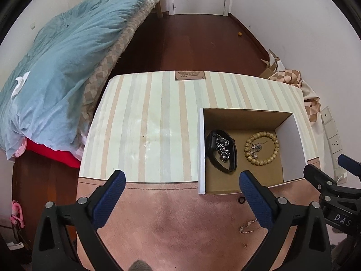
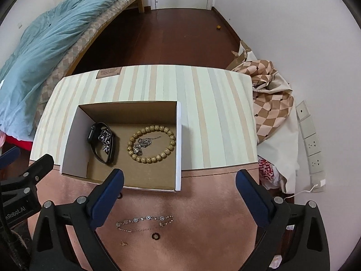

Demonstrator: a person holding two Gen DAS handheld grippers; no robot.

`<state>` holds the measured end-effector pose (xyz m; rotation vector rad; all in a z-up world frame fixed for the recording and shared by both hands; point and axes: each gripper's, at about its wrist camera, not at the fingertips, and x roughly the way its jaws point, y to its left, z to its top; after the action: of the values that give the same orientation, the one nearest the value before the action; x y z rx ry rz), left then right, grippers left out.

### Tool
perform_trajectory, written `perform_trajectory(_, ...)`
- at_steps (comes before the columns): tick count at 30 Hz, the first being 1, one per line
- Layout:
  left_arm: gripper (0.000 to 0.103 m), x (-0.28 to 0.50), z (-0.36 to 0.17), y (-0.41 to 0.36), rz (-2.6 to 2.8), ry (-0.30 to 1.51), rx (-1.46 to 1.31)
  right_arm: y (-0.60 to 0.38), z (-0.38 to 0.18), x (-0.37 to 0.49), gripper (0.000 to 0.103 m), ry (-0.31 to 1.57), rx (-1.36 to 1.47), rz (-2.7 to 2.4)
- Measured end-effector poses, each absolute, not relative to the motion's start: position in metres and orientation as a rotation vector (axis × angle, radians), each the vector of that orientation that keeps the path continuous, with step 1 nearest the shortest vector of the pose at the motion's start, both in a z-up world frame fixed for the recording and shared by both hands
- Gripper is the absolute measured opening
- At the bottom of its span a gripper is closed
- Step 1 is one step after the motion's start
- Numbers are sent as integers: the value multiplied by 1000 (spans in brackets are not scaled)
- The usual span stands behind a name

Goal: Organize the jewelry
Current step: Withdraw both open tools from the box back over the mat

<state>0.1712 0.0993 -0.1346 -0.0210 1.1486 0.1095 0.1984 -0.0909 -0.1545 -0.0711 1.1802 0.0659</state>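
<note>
An open cardboard box [image 2: 179,135] [image 1: 201,149] stands on the striped table top. It holds a black watch [image 2: 93,135] with a silver chain [image 2: 106,141] on it, and a wooden bead bracelet [image 2: 167,153] [image 1: 274,149] around a small silver piece [image 2: 142,145]. On the pink cloth in front lie a thin gem bracelet [image 2: 144,220] [image 1: 247,225], a dark ring [image 2: 155,236] [image 1: 241,200] and a small earring [image 2: 123,243]. My right gripper [image 2: 180,180] is open above the bracelet. My left gripper [image 1: 182,183] is open and empty, left of the box.
A bed with a blue duvet [image 1: 56,72] stands at the left. Patterned fabric [image 2: 270,103] is piled at the table's right edge, by wall sockets [image 2: 312,146]. Dark wood floor [image 2: 171,38] lies beyond the table.
</note>
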Motion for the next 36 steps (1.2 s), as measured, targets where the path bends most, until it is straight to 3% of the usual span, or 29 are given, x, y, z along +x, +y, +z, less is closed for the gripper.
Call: perform_trajectory(36,103,59,-34,86,147,936,-19,-95,-40,77,101,945,-25,105)
